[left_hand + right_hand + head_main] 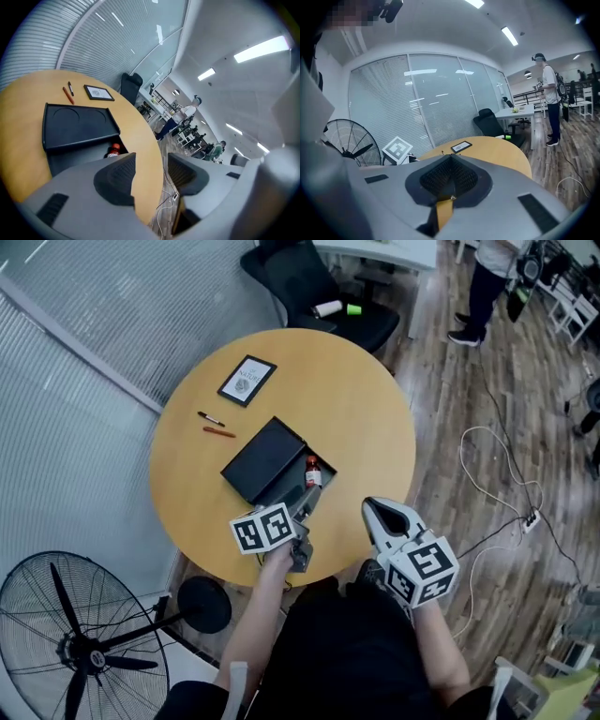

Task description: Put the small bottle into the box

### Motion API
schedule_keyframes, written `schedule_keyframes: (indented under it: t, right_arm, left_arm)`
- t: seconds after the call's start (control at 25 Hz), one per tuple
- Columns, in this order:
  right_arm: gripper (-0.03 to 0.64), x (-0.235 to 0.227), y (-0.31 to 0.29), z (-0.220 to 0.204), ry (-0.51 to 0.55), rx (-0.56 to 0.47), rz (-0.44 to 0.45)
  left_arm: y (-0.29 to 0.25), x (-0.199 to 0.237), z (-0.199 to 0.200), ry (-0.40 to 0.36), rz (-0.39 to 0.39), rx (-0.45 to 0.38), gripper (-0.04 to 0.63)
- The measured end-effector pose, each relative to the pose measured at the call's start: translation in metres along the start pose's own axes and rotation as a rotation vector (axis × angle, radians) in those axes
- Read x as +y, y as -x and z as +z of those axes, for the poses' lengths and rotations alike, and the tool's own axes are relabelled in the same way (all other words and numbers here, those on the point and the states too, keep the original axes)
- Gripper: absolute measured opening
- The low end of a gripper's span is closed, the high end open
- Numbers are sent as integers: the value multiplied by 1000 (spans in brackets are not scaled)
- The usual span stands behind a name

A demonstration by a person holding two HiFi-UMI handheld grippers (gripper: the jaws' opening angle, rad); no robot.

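Note:
The small bottle (312,472), red-capped, lies inside the black box (322,491) in the middle of the round wooden table (356,409). The box's lid (264,460) stands open to the left. My left gripper (303,503) hovers just in front of the box, jaws open with nothing between them. In the left gripper view the bottle (112,151) shows in the box below the lid (77,123), beyond the open left gripper (151,172). My right gripper (373,511) hangs at the table's near right edge, apart from the box. In its own view the right gripper (451,157) is shut and empty.
A black-framed card (247,381) and two pens (215,426) lie on the table's far left. A floor fan (75,643) stands at the lower left, a black office chair (323,287) behind the table. A cable with a power strip (531,518) runs on the floor. A person (487,282) stands far right.

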State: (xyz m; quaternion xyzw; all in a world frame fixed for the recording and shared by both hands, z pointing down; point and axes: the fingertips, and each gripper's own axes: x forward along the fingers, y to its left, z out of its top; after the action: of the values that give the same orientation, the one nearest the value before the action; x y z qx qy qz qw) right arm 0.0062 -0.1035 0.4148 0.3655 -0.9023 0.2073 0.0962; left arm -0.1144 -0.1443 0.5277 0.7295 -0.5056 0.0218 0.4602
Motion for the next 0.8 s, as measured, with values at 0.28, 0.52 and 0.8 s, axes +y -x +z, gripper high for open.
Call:
schedule_keyframes:
  t: [0.28,0.52,0.8]
  right_arm:
    - [11,9,3,14,82,0,102]
    - [11,13,13,30,141,-36,152]
    - [11,24,31,39,212,-56,175]
  left_arm:
    - [57,-55,22,-144,24,-170,174]
    - [92,-96,29,-294,59,-281,133]
    - [117,-131,21,-424,70,-342,76]
